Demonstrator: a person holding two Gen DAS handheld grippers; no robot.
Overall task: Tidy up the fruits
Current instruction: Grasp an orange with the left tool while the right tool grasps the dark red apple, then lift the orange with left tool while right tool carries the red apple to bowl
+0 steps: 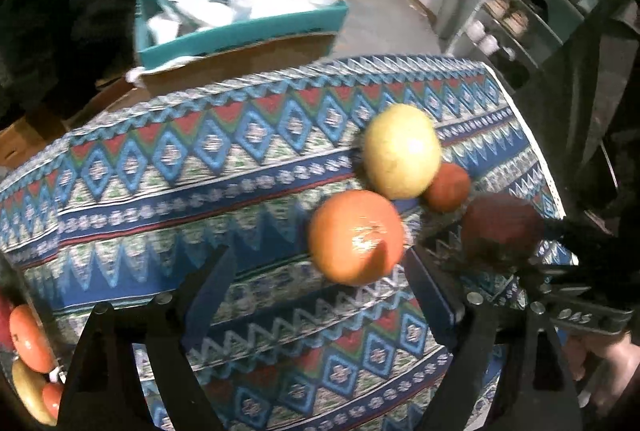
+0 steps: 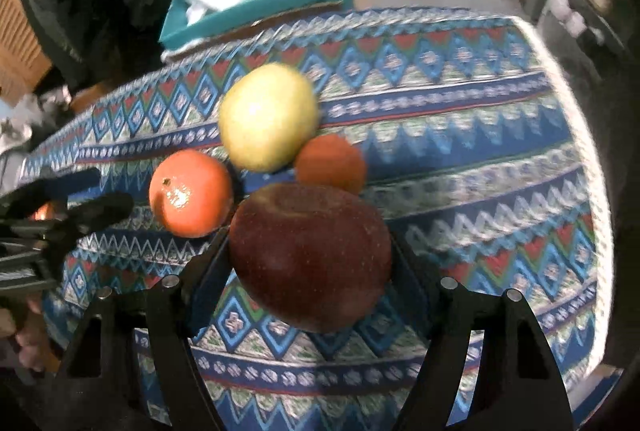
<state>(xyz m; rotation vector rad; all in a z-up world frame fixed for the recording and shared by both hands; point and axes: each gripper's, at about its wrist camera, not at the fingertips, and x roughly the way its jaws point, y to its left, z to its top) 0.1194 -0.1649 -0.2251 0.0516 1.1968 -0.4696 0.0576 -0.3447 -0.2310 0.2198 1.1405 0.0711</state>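
Observation:
On the patterned tablecloth (image 1: pixel 160 191) lie an orange (image 1: pixel 356 237), a yellow apple (image 1: pixel 402 151) and a small reddish-orange fruit (image 1: pixel 447 187), close together. My left gripper (image 1: pixel 320 267) is open; the orange sits just ahead of its right finger (image 1: pixel 428 283), not pressed. In the right wrist view a dark red apple (image 2: pixel 310 255) fills the gap of my right gripper (image 2: pixel 310 251), both fingers against its sides. The orange (image 2: pixel 191 193), yellow apple (image 2: pixel 269 117) and small fruit (image 2: pixel 331 163) lie just beyond it. The left gripper (image 2: pixel 80 199) shows at the left edge.
A teal box (image 1: pixel 244 31) holding plastic bags rests on cardboard behind the table. A metal rack (image 1: pixel 532 7) with shoes stands at the back right. More fruits (image 1: pixel 28 335) show at the lower left edge. The cloth's edge (image 2: pixel 592 191) drops off at the right.

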